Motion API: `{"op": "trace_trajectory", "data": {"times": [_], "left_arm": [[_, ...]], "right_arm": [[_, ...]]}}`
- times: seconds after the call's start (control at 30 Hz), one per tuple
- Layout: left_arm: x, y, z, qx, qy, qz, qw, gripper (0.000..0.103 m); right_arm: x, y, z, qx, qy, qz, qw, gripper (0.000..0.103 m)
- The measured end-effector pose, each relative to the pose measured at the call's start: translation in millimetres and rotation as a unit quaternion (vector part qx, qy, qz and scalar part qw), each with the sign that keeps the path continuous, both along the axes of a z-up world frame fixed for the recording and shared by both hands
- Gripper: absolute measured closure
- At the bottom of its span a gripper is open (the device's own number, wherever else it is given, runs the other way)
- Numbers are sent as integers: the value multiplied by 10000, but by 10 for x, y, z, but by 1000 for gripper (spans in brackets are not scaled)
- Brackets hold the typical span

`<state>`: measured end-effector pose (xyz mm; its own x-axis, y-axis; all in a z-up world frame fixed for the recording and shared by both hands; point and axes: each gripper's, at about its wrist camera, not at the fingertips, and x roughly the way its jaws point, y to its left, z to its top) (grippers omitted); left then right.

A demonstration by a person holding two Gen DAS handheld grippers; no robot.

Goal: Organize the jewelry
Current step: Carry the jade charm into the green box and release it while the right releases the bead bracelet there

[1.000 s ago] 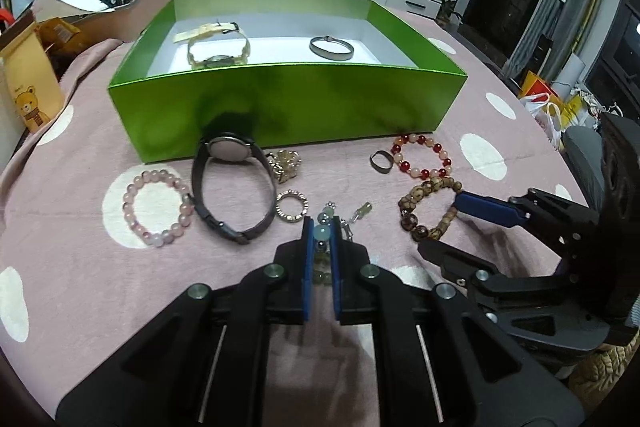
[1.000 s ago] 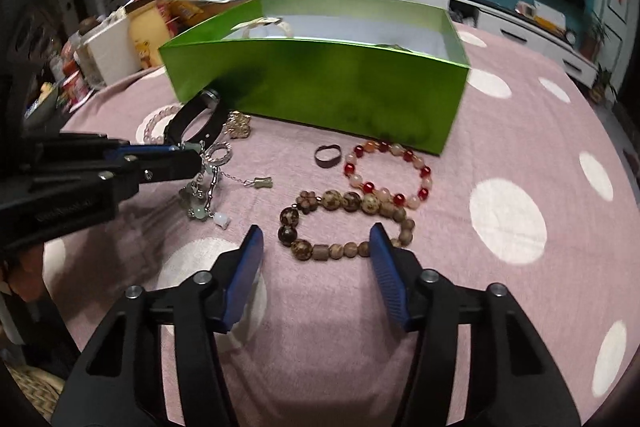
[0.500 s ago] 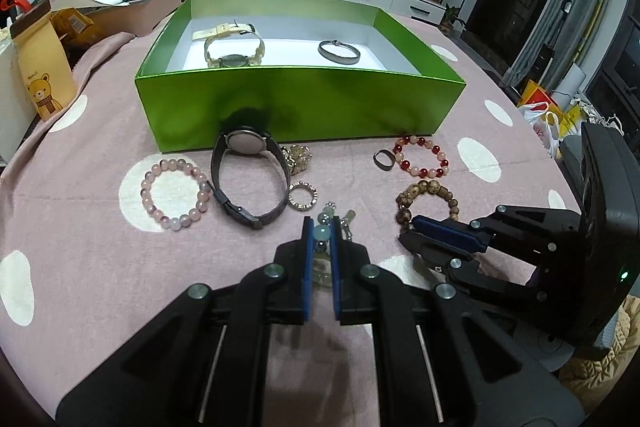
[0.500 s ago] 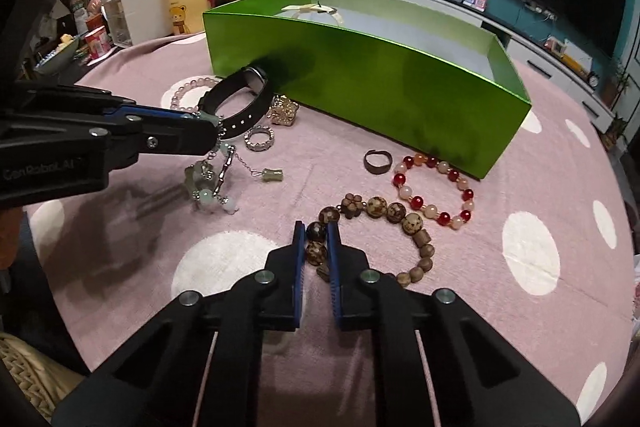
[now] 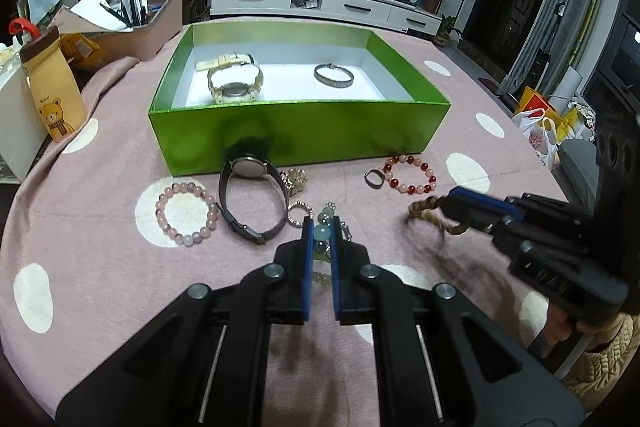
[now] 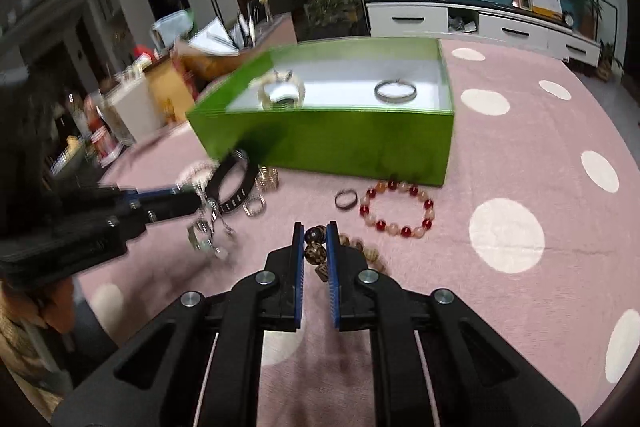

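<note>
**Both grippers loaded, box ahead**

While both grippers are pinching a piece, you've got two limp, light loads. Left gripper (image 5: 321, 233), lower centre of the left wrist view, is pressed together on the pale green bead charm with silver chain (image 5: 322, 231); in the right wrist view its loose end dangles at mid left (image 6: 206, 233). Expect swing: chain is floppy, beads glassy and slippery, so keep the pinch on a bead, not the thin links.

Right gripper (image 6: 314, 245), lower centre of its own view, is clamped on the dark brown wooden bead bracelet (image 6: 314, 247); the rest hangs to the right of the fingers. Wood beads are light and grippy, the cord looks stretchy, so the loop will sag and sway.

The shiny green cardboard box with white floor (image 5: 298, 129) sits upper centre, holding a cream strap watch (image 5: 234, 83) and a thin silver bangle (image 5: 333, 75). On the pink dotted tablecloth (image 5: 100, 227) in front of it: a pink bead bracelet (image 5: 186, 213), black band watch (image 5: 252, 201), red and peach bead bracelet (image 5: 409, 174), small dark ring (image 5: 375, 179).
</note>
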<state>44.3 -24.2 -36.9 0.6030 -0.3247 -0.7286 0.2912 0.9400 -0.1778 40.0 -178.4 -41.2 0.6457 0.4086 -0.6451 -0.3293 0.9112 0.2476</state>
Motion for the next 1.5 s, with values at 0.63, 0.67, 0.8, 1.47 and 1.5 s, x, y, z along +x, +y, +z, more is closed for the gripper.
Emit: {"op": "trace_trajectory", "data": {"times": [0.63, 0.67, 0.8, 1.47, 1.5], "left_arm": [[-89, -28, 471, -29, -545, -12, 9985, 96], [-88, -33, 495, -22, -580, -14, 9983, 96], [-87, -51, 567, -9, -677, -31, 9977, 96], [87, -72, 860, -3, -1052, -25, 9944, 96], [94, -73, 873, -6, -1065, -27, 9943, 96]], "right_arm": [[-129, -157, 558, 582, -689, -128, 9958, 93], [-124, -160, 571, 595, -703, -125, 9957, 93], [-119, -170, 609, 619, -754, -135, 9951, 93], [38, -171, 742, 632, -940, -172, 9934, 92], [55, -172, 748, 628, -947, -178, 9934, 92]]}}
